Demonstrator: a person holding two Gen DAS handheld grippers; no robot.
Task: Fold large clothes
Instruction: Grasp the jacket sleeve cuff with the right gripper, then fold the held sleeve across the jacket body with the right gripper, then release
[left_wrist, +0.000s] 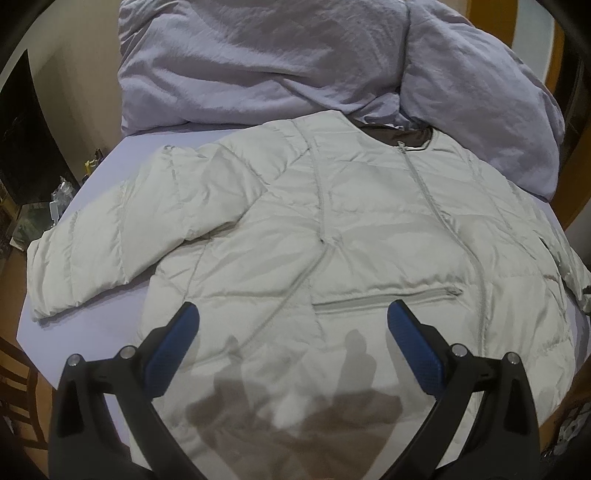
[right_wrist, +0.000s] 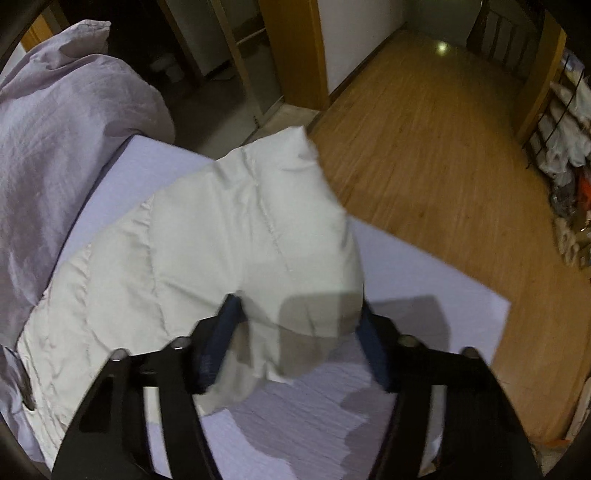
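A pale quilted jacket (left_wrist: 332, 229) lies front-up and zipped on a lavender bed (left_wrist: 122, 162), its collar toward twelve o'clock, where a rumpled lavender duvet (left_wrist: 280, 62) is heaped. One sleeve (left_wrist: 122, 240) stretches out toward nine o'clock. The left gripper (left_wrist: 293, 314) hovers over the hem at six o'clock, its jaws spread wide and released, blue pads (left_wrist: 173, 347) clear of the fabric beside a zipped pocket (left_wrist: 388, 297). In the right wrist view, the right gripper (right_wrist: 299, 314) has its jaws either side of the other sleeve (right_wrist: 258, 236); whether they pinch it, I cannot tell. A wooden floor (right_wrist: 424, 147) runs toward two o'clock.
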